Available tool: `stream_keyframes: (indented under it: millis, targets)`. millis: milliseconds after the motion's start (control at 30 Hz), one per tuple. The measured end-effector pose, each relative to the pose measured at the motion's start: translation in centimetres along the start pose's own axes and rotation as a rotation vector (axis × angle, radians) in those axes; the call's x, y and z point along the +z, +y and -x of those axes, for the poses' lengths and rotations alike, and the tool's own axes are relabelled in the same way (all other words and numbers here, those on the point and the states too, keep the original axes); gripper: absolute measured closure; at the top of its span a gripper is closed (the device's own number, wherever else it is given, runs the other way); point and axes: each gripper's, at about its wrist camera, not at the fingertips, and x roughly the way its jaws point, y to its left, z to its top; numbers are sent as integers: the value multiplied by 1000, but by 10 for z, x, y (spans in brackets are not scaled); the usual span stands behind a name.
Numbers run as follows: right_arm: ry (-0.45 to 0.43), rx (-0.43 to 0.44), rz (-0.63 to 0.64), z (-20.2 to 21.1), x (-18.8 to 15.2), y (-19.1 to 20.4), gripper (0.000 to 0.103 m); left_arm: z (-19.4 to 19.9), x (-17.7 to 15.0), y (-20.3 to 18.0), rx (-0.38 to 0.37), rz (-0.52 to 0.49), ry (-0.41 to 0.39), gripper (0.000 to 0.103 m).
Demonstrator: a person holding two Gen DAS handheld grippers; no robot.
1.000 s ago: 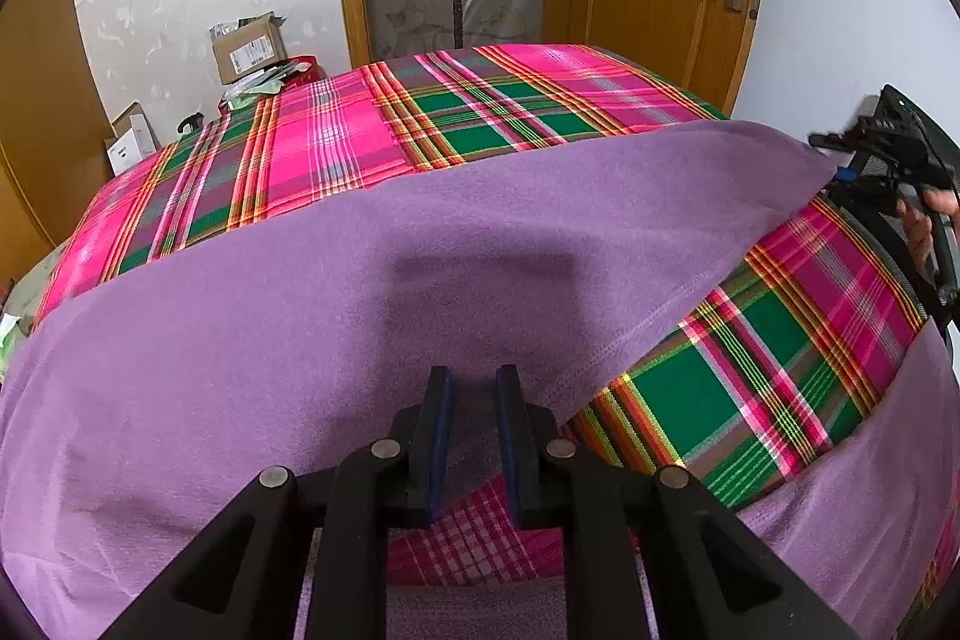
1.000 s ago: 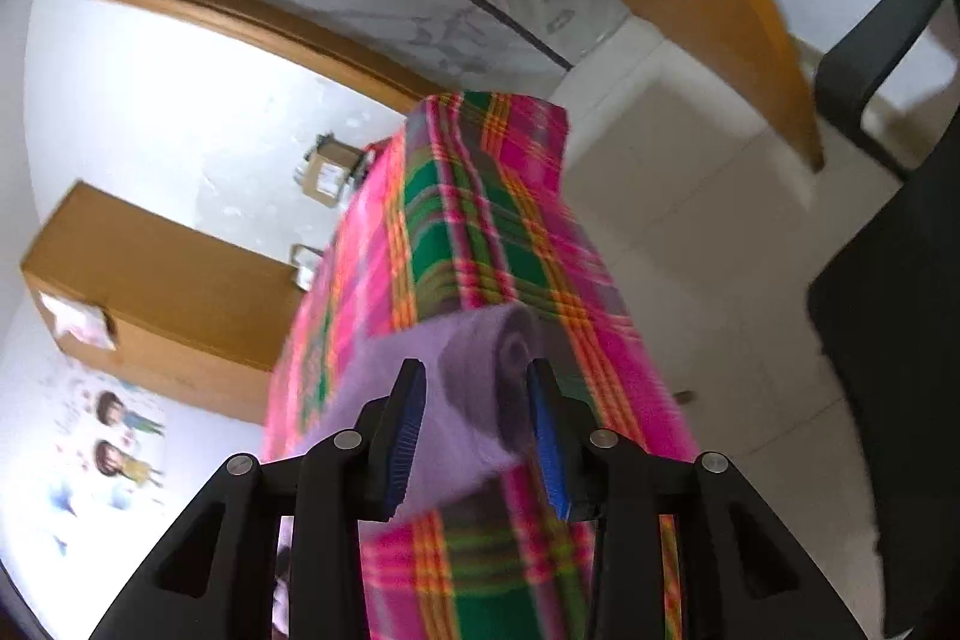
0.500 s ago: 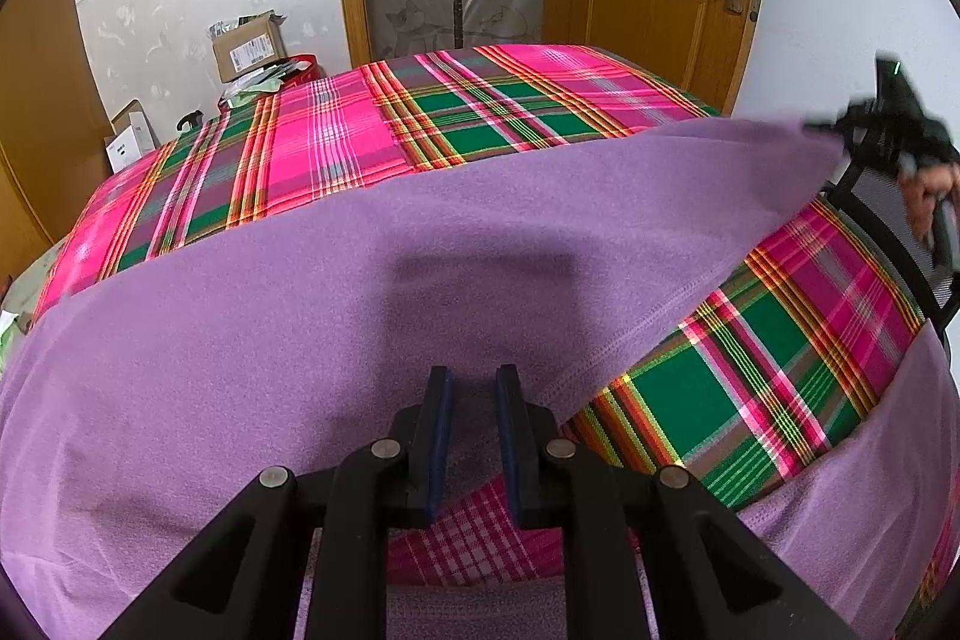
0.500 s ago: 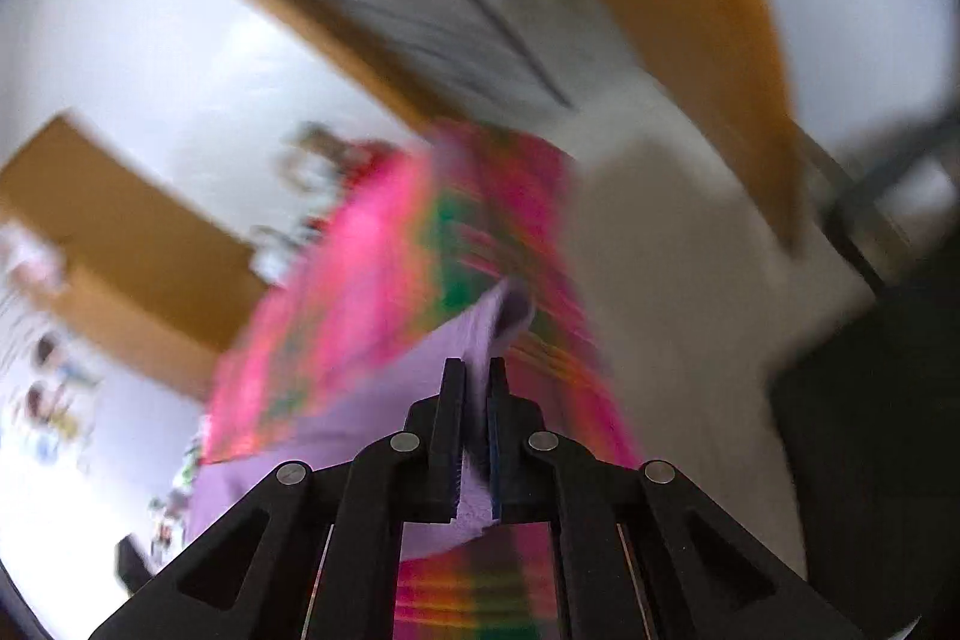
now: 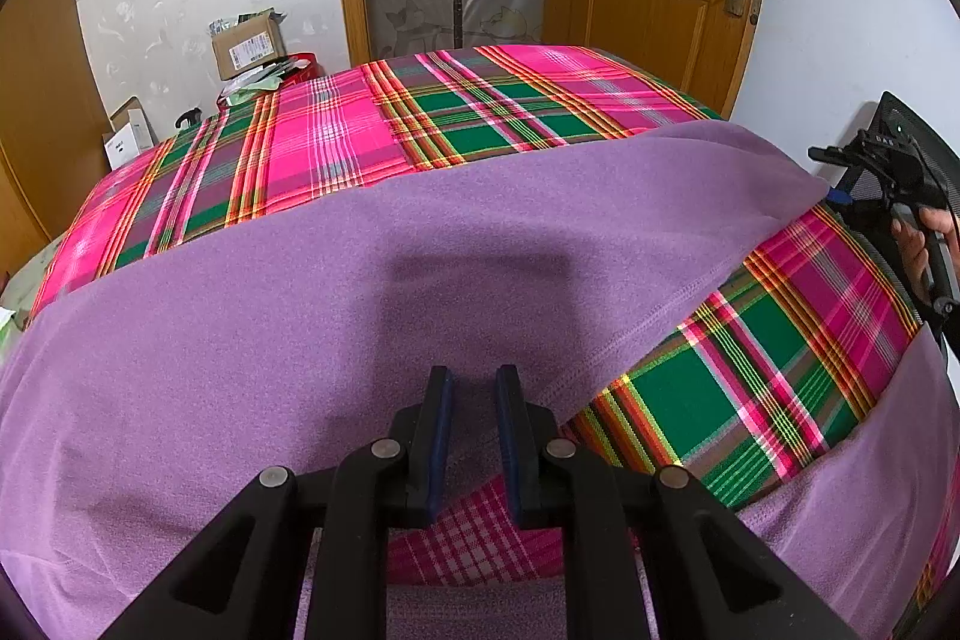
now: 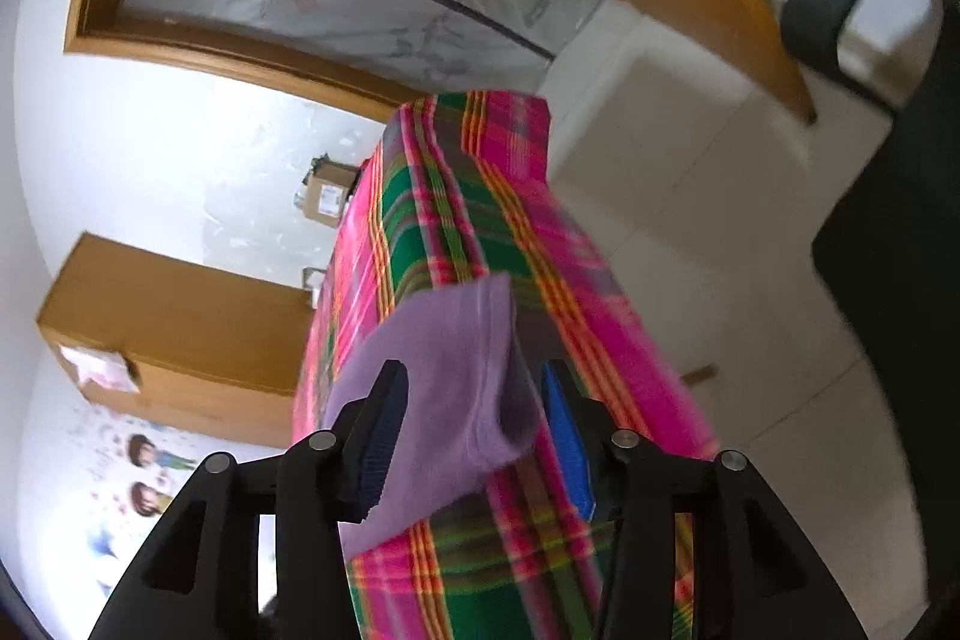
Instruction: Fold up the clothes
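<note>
Left claw (image 5: 473,388): narrow gap, grip undeterminable, over purple garment (image 5: 336,316) spread across plaid bed (image 5: 336,142). Right claw (image 6: 474,400), at 3 o'clock: opening, released, garment's corner (image 6: 456,340) loose between pads.

No legible txt anywhere. Cardboard box (image 5: 248,45) at ~10 o'clock in left wrist view has a white label w/ print, too small to read. Small white box (image 5: 127,140) at 9 o'clock: dark mark, unreadable.
</note>
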Motion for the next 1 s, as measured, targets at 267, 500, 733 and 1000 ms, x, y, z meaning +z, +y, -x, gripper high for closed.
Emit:
stream_keyframes:
  millis: [267,500,733,1000]
  targets:
    - [-13,-56,21,1,-14,13,97,1,0,-6,10,-48,4,103]
    - [-70,-43,138,26,-13,49,97,24,-3,-22,-81,-130,-28,103]
    - [2,-116,14,12,-14,12,77,27,1,-31,-116,-142,-42,102]
    - [-92,-93,59,22,9,21,55,5,19,-39,-150,-134,-20,99]
